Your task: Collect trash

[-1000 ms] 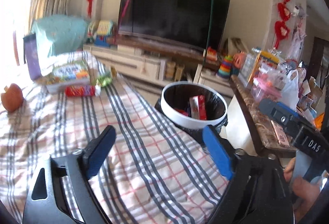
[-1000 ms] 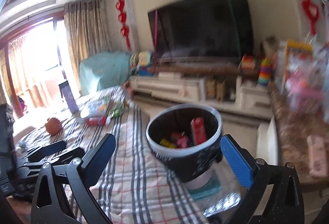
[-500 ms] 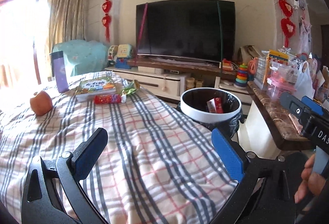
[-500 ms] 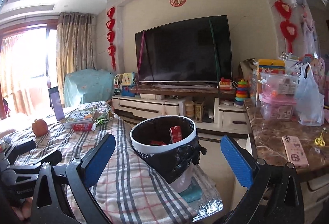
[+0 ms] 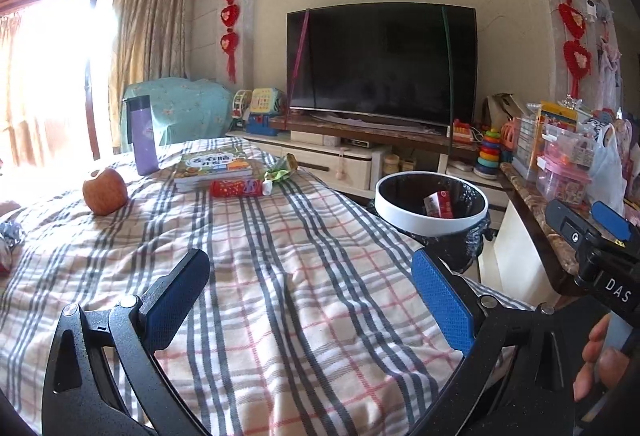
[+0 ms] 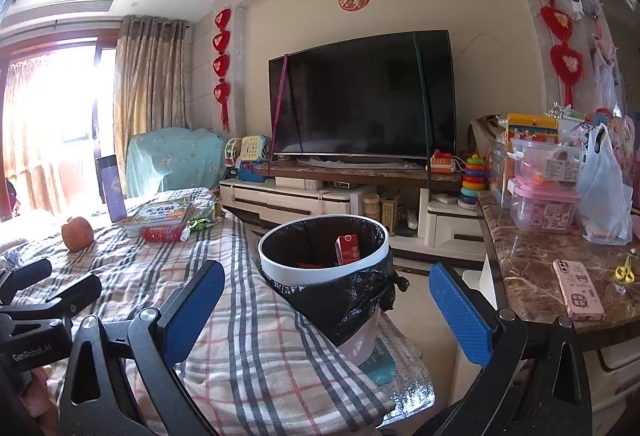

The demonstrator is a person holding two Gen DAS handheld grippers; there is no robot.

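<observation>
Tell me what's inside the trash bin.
Inside the trash bin, lined with a black bag, a red carton stands up. Something red lies beside it; the bin's wall hides the bottom.

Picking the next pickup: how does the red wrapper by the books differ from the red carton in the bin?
The red wrapper lies flat on the checked cloth; the red carton stands tilted inside the trash bin. The wrapper is long and roll-shaped; the carton is boxy. The wrapper is still to be collected; the carton is already binned. Both are mostly red.
</observation>
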